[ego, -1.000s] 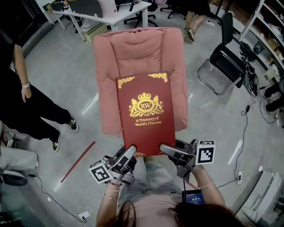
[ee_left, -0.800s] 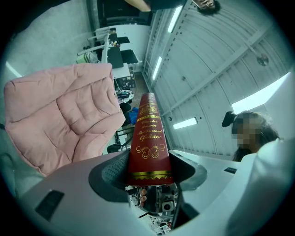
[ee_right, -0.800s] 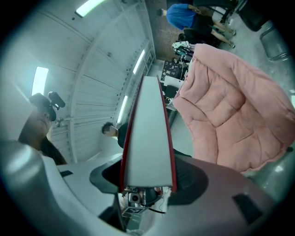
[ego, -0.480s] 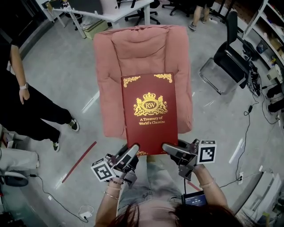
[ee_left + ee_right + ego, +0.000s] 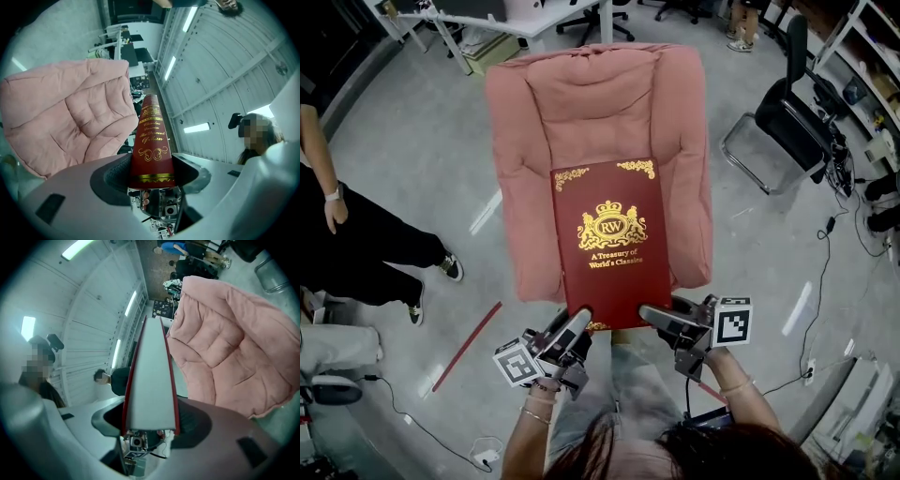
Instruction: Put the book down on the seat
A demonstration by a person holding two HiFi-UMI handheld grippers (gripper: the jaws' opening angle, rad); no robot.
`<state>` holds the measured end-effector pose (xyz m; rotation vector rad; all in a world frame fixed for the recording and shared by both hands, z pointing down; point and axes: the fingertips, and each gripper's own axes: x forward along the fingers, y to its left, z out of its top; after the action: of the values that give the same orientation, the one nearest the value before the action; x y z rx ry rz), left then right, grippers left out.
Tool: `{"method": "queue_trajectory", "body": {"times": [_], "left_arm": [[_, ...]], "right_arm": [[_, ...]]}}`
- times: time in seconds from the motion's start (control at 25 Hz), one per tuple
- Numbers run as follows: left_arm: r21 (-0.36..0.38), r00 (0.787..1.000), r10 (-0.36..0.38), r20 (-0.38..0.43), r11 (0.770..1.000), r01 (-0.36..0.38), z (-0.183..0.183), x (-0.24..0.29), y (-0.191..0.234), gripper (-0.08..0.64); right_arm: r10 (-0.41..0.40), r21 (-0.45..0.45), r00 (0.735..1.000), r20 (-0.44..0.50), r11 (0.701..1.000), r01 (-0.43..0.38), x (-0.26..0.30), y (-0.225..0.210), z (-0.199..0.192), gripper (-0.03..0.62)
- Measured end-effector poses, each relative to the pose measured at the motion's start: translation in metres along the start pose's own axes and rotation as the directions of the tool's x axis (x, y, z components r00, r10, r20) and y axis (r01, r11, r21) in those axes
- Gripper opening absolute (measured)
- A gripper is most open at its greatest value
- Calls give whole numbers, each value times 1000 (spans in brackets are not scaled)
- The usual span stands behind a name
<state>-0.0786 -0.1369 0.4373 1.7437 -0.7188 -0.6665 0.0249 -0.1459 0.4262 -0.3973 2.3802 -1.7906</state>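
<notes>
A large red book [image 5: 609, 242] with gold print is held flat above the seat of a pink padded armchair [image 5: 525, 178]. My left gripper [image 5: 578, 323] is shut on the book's near left corner, and my right gripper [image 5: 652, 316] is shut on its near right corner. In the left gripper view the book's red spine [image 5: 151, 145] stands between the jaws with the armchair [image 5: 70, 117] to the left. In the right gripper view the book's white page edge [image 5: 151, 385] runs up between the jaws, and the armchair [image 5: 234, 352] lies to the right.
A black office chair [image 5: 783, 122] stands on the grey floor at the right. A person in black trousers [image 5: 356, 234] stands at the left. A white desk [image 5: 506, 19] is behind the armchair. A red rod [image 5: 464, 344] and cables [image 5: 811, 272] lie on the floor.
The view has shifted so the armchair looms larger and nearer. The book stays gripped at both near corners, over the seat.
</notes>
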Motion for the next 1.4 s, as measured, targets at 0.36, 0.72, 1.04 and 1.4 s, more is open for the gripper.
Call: {"method": "queue_trajectory", "body": {"times": [0.36,0.72,1.04,1.4], "left_arm": [[-35,999,32,-16,999,-33,18,12,38,258],[-85,998,48,-26,995,-50,32,28,74,258],[-126,997,77,-31,989,-81,32,32,119,258],[-114,993,108,-57,987,-114,30,36,149,258]], "right_arm": [[-22,38,1000,10,999,21,19,-35,14,258],[-51,74,999,-7,996,51,35,-73,29,258],[-72,100,997,-10,992,73,44,-110,35,258],[-91,132,996,-15,987,92,48,-143,32,258]]}}
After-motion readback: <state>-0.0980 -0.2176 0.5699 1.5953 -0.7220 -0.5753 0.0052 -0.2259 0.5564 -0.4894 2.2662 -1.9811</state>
